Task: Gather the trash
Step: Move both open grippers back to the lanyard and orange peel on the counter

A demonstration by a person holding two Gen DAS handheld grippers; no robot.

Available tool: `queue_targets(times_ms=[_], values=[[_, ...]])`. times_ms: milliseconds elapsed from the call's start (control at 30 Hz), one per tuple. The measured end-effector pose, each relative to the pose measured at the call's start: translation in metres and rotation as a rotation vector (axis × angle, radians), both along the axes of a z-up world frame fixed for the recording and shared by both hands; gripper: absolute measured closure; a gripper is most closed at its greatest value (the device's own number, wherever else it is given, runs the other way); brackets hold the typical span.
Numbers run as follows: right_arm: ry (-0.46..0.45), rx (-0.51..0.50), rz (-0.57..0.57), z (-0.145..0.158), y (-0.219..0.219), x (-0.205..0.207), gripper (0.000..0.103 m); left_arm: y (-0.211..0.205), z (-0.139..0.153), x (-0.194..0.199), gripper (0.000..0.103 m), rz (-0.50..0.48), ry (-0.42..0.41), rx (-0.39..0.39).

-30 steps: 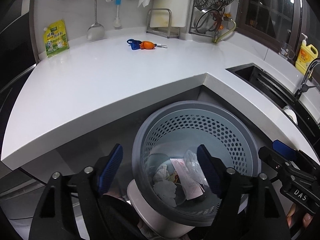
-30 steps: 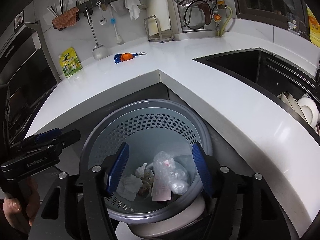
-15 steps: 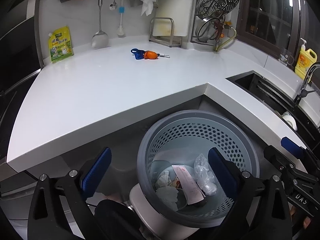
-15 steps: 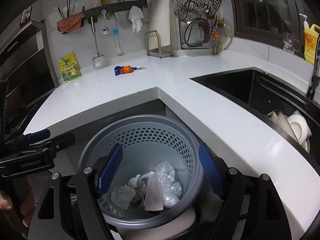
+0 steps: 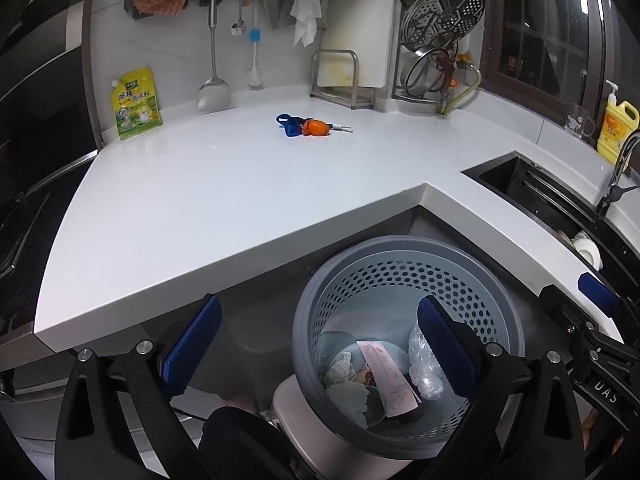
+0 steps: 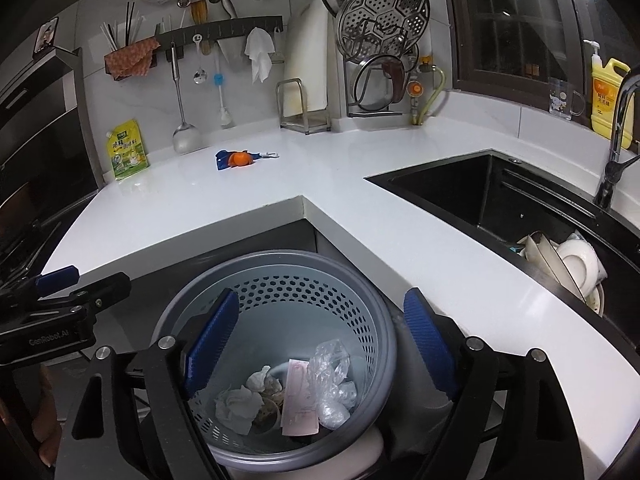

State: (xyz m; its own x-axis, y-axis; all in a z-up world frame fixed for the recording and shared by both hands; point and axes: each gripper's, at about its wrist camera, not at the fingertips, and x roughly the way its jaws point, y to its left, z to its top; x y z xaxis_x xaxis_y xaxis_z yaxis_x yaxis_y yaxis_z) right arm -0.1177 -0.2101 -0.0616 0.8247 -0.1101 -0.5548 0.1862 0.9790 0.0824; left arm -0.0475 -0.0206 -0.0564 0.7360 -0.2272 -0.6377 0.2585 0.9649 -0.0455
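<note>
A: Entry, trash status. One grey perforated bin (image 6: pixel 276 280) stands on the floor in the inner corner below the white countertop (image 5: pixel 240 184). Solid grey rim, honeycomb holes in the wall, mouth facing straight up.

B: Contents?

A: All at the bottom of the bin. One pink paper slip (image 6: pixel 298 396), flat and rectangular, long axis running from the near wall toward the counter corner in the right wrist view. One crumpled clear plastic bag (image 6: pixel 332 380), touching the slip on its right. At least two crumpled white tissues (image 6: pixel 236 404) to the slip's left. Something brownish lies between tissues and slip; cannot tell what.

B: Grippers?

A: Left gripper (image 5: pixel 316 344): jaws spread wide, having just been opening, nothing between the blue pads but air and the bin below. One finger sits over the bin mouth, the other outside the rim to the left. Right gripper (image 6: pixel 320 344): jaws also wide and just been opening, nothing clasped; one pad over the bin, the other over its right rim. Both point down toward the bin.

B: Counter?

A: One orange-and-blue tool (image 5: pixel 310 126), long axis roughly left to right, thin metal tip to the right. One yellow-green pouch (image 5: pixel 136 104) upright against the wall. One black sink (image 6: pixel 460 192) to the right, with white dishes (image 6: pixel 568 264) stacked on edge at its near end.
</note>
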Motion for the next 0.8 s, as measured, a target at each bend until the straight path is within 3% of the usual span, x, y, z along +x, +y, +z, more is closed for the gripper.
queue_targets(times_ms=[400, 567, 800], values=[[-0.018, -0.071, -0.073, 0.003, 0.016, 0.010, 0.018, 0.009, 0.003, 0.007, 0.006, 0.047, 0.000, -0.023], [-0.013, -0.100, -0.054, 0.005, 0.024, 0.021, 0.018, 0.013, 0.003, 0.014, 0.006, 0.067, 0.021, -0.037], [-0.010, -0.107, -0.024, 0.010, 0.029, 0.040, 0.018, 0.014, 0.011, 0.025, 0.006, 0.076, -0.009, -0.020]])
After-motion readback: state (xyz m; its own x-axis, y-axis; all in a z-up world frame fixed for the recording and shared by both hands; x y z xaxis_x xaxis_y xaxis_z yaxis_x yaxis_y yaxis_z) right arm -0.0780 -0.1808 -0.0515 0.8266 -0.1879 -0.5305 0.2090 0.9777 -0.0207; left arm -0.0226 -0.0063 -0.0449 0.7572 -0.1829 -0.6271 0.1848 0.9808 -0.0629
